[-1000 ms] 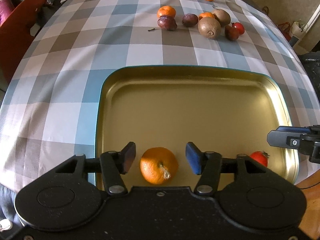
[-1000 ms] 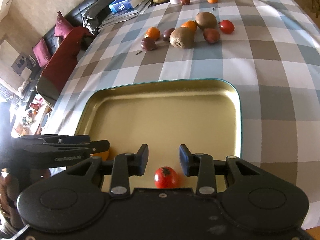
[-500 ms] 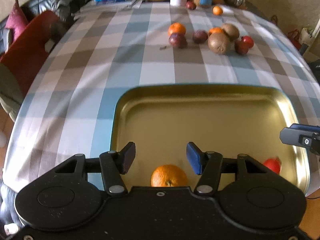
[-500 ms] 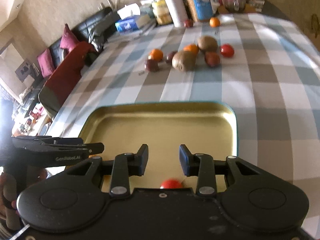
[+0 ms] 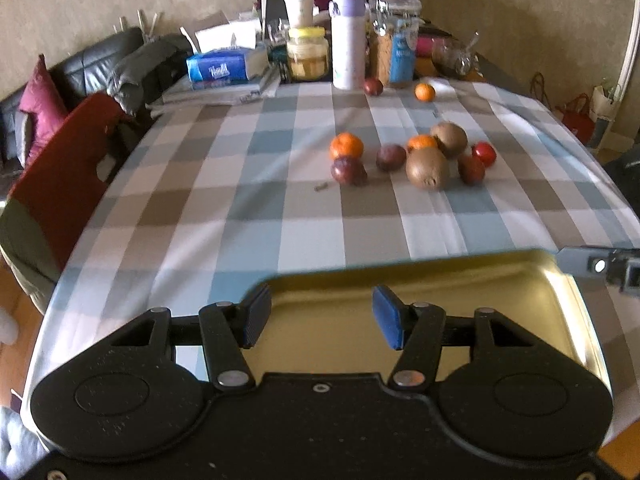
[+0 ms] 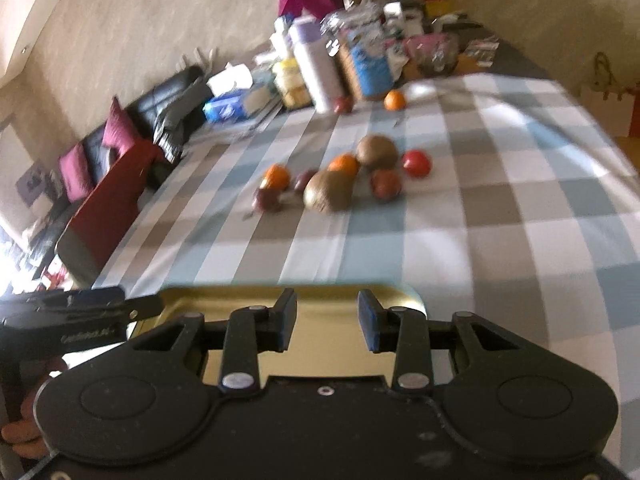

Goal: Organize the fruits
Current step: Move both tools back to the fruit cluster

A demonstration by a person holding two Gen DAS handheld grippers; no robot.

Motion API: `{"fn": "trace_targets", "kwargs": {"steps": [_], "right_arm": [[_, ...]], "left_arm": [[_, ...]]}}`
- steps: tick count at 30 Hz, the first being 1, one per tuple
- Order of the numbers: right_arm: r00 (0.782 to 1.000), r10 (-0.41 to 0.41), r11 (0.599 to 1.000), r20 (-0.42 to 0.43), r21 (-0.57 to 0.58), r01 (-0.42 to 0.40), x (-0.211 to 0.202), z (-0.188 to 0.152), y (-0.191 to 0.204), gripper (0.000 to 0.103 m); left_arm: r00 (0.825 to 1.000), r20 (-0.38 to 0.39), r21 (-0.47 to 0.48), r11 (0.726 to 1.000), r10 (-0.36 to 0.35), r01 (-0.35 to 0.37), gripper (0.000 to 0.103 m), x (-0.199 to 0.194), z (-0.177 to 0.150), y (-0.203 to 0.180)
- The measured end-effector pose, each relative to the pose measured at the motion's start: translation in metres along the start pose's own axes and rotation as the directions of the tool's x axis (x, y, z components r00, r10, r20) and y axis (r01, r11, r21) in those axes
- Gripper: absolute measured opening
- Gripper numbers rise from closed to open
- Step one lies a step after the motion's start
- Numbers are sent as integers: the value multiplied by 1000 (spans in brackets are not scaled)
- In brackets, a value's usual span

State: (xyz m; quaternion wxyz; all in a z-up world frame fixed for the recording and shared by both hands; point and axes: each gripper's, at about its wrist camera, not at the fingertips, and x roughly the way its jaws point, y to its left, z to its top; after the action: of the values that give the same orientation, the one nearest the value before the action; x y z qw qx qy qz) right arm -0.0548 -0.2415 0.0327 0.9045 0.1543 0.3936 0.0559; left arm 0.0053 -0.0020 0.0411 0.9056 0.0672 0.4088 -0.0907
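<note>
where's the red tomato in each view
Left wrist: red tomato upper right of centre, at the right end of the fruit cluster.
Right wrist: red tomato just above centre, also at the cluster's right end.
Shared landmark: the nearer kiwi, left of the tomato in both.

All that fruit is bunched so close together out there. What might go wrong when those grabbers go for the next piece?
The fruits in the cluster touch or nearly touch: the front kiwi sits against an orange and a dark red fruit, so open fingers may nudge neighbours and set them rolling. The tomato lies nearest the table's right side and might roll off. Both views are blurred, so aim may suffer.
</note>
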Motion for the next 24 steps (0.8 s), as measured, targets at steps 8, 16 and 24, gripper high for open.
{"fn": "trace_targets", "kwargs": {"steps": [8, 16, 24], "right_arm": [[987, -56, 998, 151, -3, 57, 10, 33, -19, 37], [971, -128, 991, 202, -19, 135, 50, 59, -29, 37], [970, -183, 983, 158, 49, 178, 104, 79, -49, 37]], "left_arm": [[994, 105, 42, 998, 41, -45, 62, 14, 29, -1], [987, 151, 73, 996, 49, -60, 62, 51, 59, -1], [995, 98, 154, 988, -18, 3, 63, 99, 74, -10]]}}
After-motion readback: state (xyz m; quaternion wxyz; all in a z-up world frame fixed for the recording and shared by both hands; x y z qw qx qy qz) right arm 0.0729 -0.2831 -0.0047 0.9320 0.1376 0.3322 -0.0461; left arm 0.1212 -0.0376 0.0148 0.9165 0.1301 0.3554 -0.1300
